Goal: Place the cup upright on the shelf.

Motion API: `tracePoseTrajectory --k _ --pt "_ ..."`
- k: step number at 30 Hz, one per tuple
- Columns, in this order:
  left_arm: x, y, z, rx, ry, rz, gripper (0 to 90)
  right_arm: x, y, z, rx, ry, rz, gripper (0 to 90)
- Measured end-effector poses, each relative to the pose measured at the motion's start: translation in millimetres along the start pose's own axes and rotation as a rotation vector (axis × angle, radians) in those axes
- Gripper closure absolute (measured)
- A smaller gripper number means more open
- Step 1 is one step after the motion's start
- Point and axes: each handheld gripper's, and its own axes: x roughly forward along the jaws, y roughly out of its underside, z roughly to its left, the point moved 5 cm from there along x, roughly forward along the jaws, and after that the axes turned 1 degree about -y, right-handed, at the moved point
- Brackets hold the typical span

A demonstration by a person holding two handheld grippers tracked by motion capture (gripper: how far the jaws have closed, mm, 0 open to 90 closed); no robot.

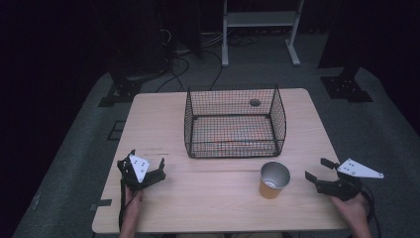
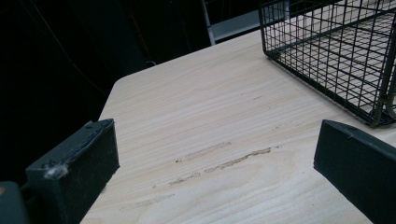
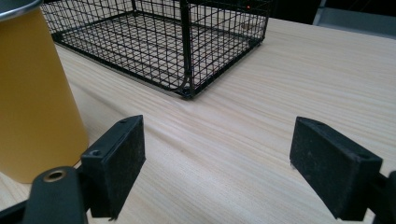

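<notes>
Overhead, basket (image 1: 235, 124) hole, cup (image 1: 273, 180) interior

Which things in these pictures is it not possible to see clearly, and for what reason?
- Yellow cup: its bottom inside is too dark and small to judge in the high view; in the right gripper view the left and top edges cut it off.
- Wire basket: the high view is too dim to tell what the coloured streaks on its floor are; both gripper views cut it at the edge.
- Table hole: blurred behind the basket mesh.
</notes>
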Motion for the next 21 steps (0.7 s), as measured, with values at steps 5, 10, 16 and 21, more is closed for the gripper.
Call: tracePoseTrajectory --k 5,10,16,21 --pt "0.1 0.0 -0.2 0.002 -0.002 0.001 0.0 -0.1 1.9 -0.4 0.003 -0.008 0.011 16.3" --pt "0.0 0.0 -0.3 0.001 0.0 0.0 0.0 -2.8 1.8 0.7 -0.001 -0.019 0.01 16.2" --pt "-0.6 0.0 -1.0 0.006 0.005 -0.001 0.0 -7.8 -2.4 9.7 -0.027 -0.037 0.005 15.0" --pt "-0.7 0.0 -0.7 0.005 0.006 -0.001 0.0 -13.6 -3.2 20.2 -0.04 -0.061 -0.001 14.9"
